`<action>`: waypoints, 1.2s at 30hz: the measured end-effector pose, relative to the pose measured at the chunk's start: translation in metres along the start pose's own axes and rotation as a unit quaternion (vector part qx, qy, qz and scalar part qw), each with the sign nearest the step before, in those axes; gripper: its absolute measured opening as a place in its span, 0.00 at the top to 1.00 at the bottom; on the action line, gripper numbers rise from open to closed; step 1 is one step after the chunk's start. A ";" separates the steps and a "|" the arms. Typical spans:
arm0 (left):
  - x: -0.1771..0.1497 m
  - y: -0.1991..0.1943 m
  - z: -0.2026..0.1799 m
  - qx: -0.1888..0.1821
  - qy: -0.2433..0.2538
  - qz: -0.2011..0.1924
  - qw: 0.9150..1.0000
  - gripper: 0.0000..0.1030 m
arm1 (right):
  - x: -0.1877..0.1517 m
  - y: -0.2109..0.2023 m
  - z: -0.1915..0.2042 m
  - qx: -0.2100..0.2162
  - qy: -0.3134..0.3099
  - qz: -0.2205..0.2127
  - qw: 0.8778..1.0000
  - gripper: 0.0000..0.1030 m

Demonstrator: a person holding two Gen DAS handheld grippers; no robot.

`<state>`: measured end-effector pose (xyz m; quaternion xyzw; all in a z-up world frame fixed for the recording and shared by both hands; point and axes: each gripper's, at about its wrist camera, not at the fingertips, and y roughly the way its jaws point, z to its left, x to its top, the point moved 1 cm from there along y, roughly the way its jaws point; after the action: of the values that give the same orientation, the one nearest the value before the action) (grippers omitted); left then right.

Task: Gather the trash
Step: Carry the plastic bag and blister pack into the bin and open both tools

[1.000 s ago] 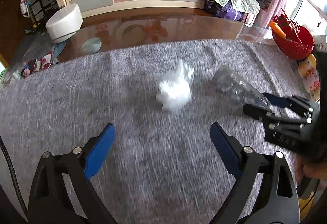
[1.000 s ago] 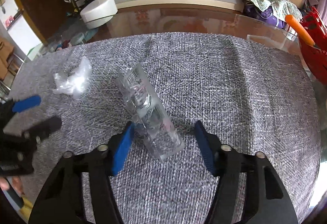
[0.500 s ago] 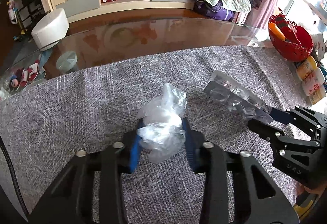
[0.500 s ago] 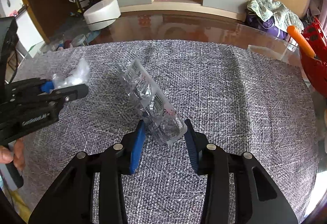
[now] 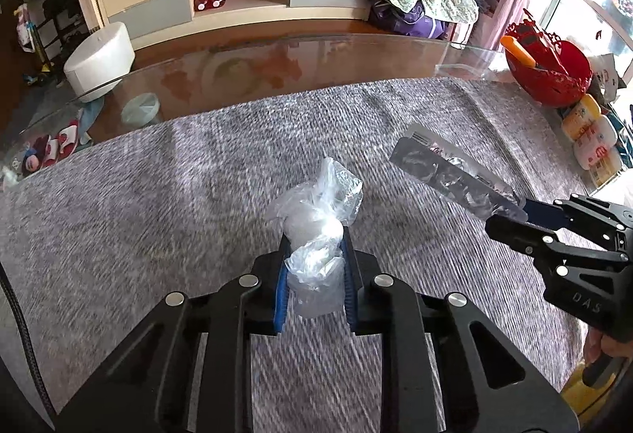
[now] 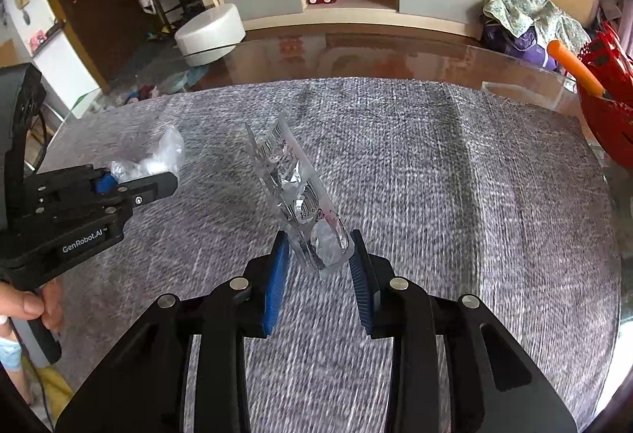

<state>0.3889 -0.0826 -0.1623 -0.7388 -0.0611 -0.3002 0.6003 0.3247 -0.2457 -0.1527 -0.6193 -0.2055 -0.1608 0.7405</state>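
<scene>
The left gripper [image 5: 314, 267] is closing on a crumpled plastic bag [image 5: 316, 231]; the right gripper [image 6: 318, 267] is closing on a clear blister tray [image 6: 294, 191]. A red basket [image 5: 548, 71] stands at upper right, beside the grey cloth [image 5: 158, 195].

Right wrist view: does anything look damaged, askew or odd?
The clear blister tray is crumpled and stands tilted, its lower end between the closing right gripper pads. The left gripper is closing on a crumpled plastic bag. Nothing is spilled on the grey cloth.
</scene>
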 end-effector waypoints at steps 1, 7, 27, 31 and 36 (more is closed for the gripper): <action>-0.003 -0.004 -0.001 0.001 -0.001 -0.001 1.000 0.80 | -0.003 -0.004 0.001 0.002 0.001 0.000 1.000 0.69; -0.031 -0.038 -0.009 0.002 -0.011 0.000 1.000 0.80 | -0.028 -0.030 0.010 0.014 0.010 0.004 1.000 0.69; -0.180 -0.167 -0.061 -0.030 -0.027 -0.018 0.999 0.80 | -0.146 -0.143 0.058 0.029 -0.008 -0.014 0.999 0.69; -0.213 -0.184 -0.070 -0.031 -0.025 -0.023 0.999 0.80 | -0.177 -0.153 0.066 0.033 -0.015 -0.008 0.999 0.69; -0.252 -0.186 -0.075 -0.039 -0.032 -0.012 0.999 0.80 | -0.213 -0.159 0.071 0.037 -0.018 0.008 0.999 0.68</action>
<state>0.0726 -0.0336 -0.1266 -0.7704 -0.0769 -0.2855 0.5649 0.0550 -0.2085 -0.1145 -0.5960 -0.2194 -0.1365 0.7603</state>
